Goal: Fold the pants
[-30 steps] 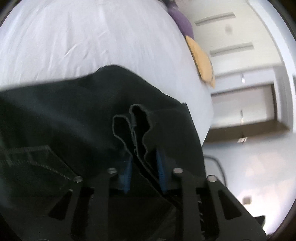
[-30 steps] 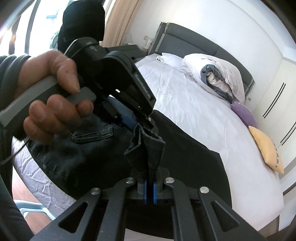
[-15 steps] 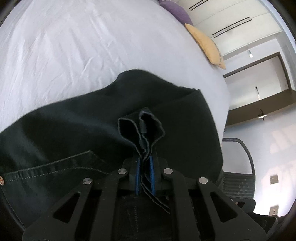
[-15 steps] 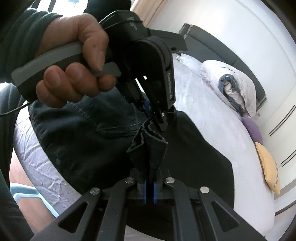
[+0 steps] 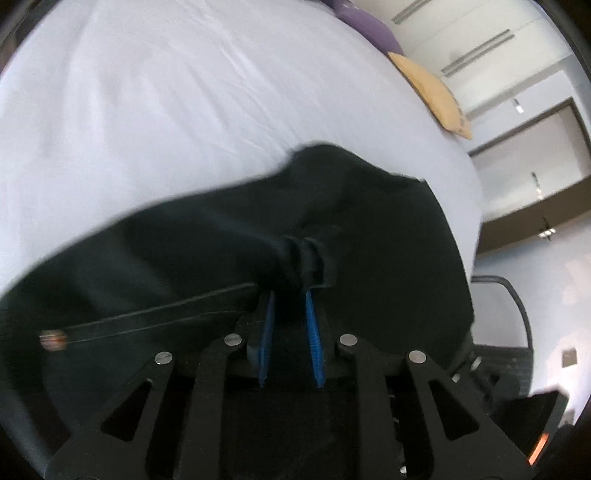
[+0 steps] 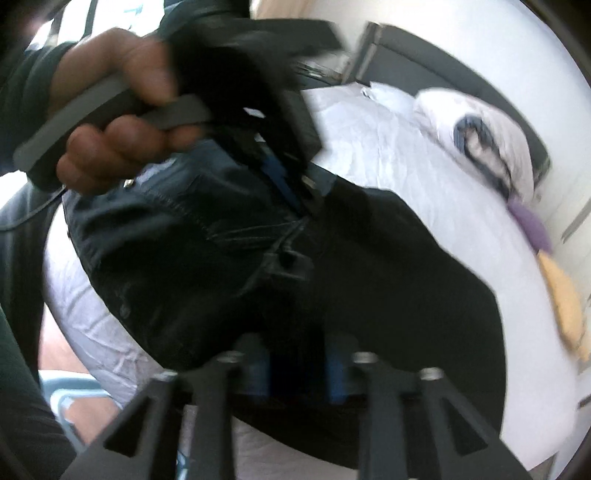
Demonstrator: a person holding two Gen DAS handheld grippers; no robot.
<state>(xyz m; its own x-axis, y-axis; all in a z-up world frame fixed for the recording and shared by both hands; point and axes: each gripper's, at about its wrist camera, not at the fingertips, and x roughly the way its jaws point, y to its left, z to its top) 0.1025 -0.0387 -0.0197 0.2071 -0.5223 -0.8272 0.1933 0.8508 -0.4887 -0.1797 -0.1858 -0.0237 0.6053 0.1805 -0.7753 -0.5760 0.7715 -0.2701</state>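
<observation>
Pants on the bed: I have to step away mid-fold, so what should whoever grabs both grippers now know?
Left gripper: jaws apart, bunched hem sitting at its tips.
Right gripper: jaws apart, view blurred, nothing seen between them.
Pants: doubled over on the bed, hem brought up near the pocket seam.
Done: first fold, apparently.
Left: back both grippers off, smooth the cloth, probably fold once more.

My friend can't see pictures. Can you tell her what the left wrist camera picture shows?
Dark pants lie spread on a white bed, and the left gripper has its blue fingers a little apart around a bunched fold of the cloth. A purple pillow and a yellow pillow sit at the far edge, with a doorway behind.
</observation>
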